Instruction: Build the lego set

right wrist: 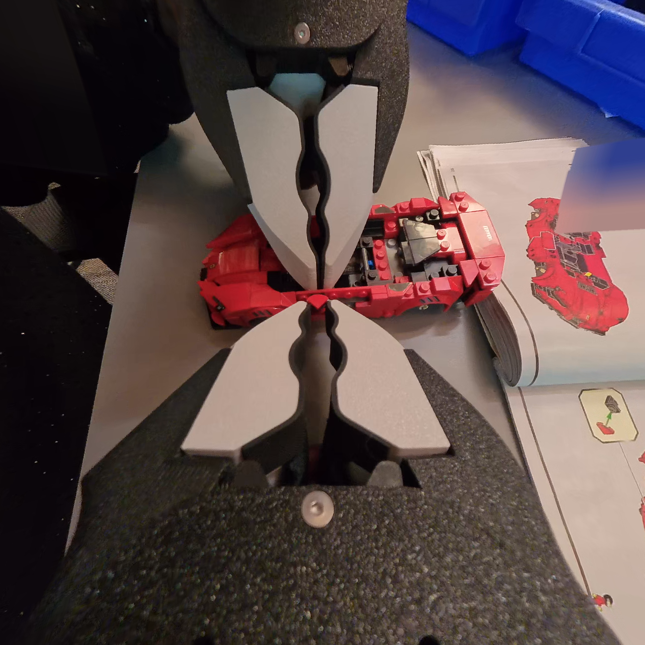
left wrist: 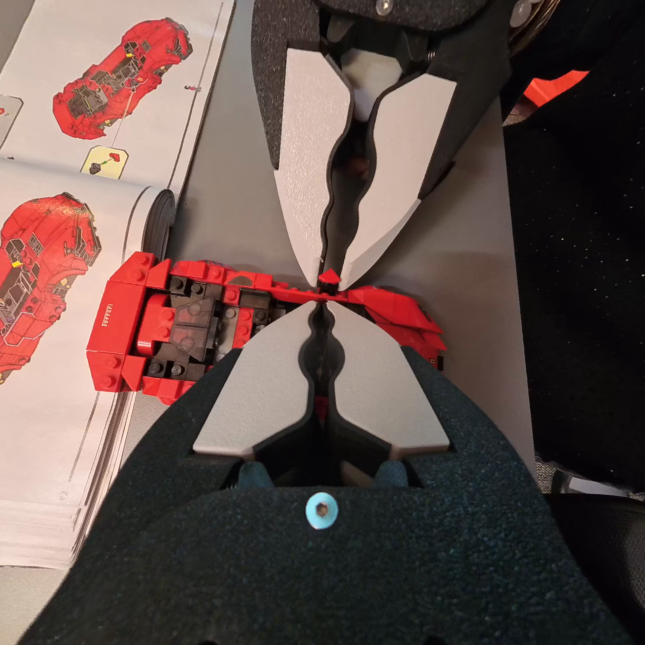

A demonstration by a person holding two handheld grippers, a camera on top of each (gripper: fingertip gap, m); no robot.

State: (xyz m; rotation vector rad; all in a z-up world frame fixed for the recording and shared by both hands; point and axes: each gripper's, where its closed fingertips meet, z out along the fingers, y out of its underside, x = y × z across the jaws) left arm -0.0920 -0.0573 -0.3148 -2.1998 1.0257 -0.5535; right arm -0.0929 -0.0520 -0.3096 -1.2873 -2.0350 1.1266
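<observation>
**A:** Where do your two tools stand?

**B:** Your left gripper (left wrist: 321, 303) has its jaws pressed together, tips resting against the thin red side strip of the lego car (left wrist: 139, 324). I can't tell whether they pinch that strip or only touch it. Your right gripper (right wrist: 316, 306) comes in from the opposite side, and its jaws are closed on a small red piece (right wrist: 317, 300) that sits on top of that same strip, on a small black part. The two pairs of tips are nearly touching each other.

**A:** And the car itself?

**B:** It lies crosswise right under both sets of jaws on the grey surface (left wrist: 227, 174). Seen from your left jaws, its wide rear with the open black interior lies out to the left and its pointed nose to the right.

**A:** Anything else nearby?

**B:** The instruction booklet (left wrist: 52, 436) lies open to the left of your left jaws, and the car's rear end rests on its edge. From your right jaws, blue bins (right wrist: 558, 42) sit far ahead to the right.
</observation>
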